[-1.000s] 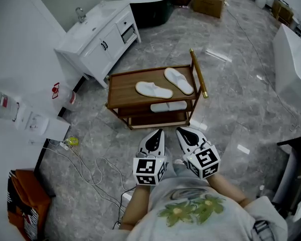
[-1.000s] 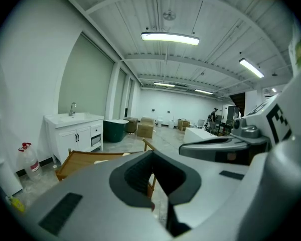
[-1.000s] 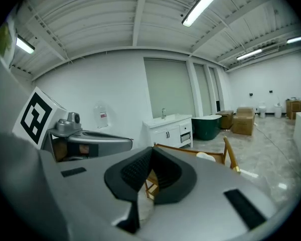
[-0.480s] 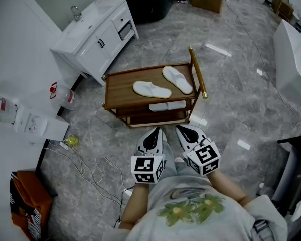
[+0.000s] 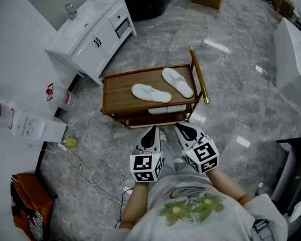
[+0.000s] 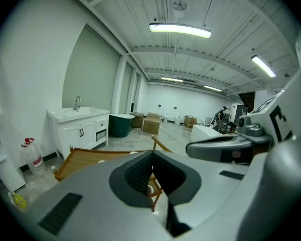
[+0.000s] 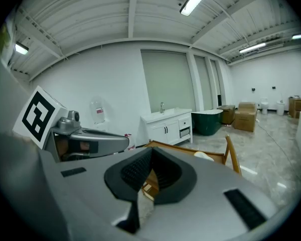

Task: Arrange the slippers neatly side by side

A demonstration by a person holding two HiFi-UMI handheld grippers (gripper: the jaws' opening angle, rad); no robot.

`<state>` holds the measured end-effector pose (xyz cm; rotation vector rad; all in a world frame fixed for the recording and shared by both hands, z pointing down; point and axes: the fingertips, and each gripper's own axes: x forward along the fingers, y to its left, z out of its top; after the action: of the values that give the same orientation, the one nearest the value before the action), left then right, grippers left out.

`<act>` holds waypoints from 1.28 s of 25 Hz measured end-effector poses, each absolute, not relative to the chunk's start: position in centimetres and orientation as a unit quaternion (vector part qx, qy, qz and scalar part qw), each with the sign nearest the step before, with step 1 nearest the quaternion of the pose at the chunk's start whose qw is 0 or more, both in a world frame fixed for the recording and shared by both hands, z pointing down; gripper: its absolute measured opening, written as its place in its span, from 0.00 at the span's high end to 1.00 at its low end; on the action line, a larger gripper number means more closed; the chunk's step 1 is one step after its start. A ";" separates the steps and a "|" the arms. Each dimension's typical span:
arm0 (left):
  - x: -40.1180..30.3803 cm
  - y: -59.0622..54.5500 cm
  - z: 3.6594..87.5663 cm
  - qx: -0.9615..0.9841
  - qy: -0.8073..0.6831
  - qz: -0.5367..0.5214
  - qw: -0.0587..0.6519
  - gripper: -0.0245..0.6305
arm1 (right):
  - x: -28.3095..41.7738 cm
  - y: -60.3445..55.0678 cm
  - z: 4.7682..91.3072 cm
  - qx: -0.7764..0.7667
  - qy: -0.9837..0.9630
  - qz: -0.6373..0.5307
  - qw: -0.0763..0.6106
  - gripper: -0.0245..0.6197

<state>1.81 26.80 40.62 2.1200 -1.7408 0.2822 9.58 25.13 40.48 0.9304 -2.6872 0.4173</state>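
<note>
Jaws of left gripper [image 5: 153,131] and right gripper [image 5: 179,128] are closed and empty, short of the wooden cart [image 5: 113,95]; on its top, straight ahead, the left slipper [image 5: 150,93] lies crosswise nearer the left gripper, and the right slipper [image 5: 177,82] lies slanted.

White cloth slippers [image 5: 151,93] lie on a smooth wooden trolley [image 5: 118,87] over glossy grey stone floor [image 5: 231,79].

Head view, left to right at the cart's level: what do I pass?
White water dispenser → wooden cart bare top → first white slipper → second white slipper, angled → cart handle → white fixture at the right edge.
</note>
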 end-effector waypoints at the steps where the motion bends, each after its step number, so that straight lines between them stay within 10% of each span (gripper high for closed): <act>1: 1.6 26.3 40.7 0.755 -0.619 0.100 0.193 0.94 | 9.4 24.6 40.6 0.321 -0.926 0.145 0.135 0.95; 13: -2.4 19.3 42.1 0.747 -0.623 0.111 0.202 0.93 | 5.4 17.5 42.0 0.307 -0.926 0.150 0.158 0.95; 20: -4.8 15.6 43.0 0.744 -0.624 0.131 0.199 0.62 | 3.1 14.0 42.8 0.290 -0.928 0.148 0.183 0.81; 32: -7.6 10.6 48.0 0.742 -0.597 0.173 0.251 0.61 | 0.4 8.5 46.2 0.284 -0.914 0.172 0.232 0.78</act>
<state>-7.58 10.60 48.00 2.0205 -1.6235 0.4716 0.40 8.46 46.15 0.7810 -2.5126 0.4727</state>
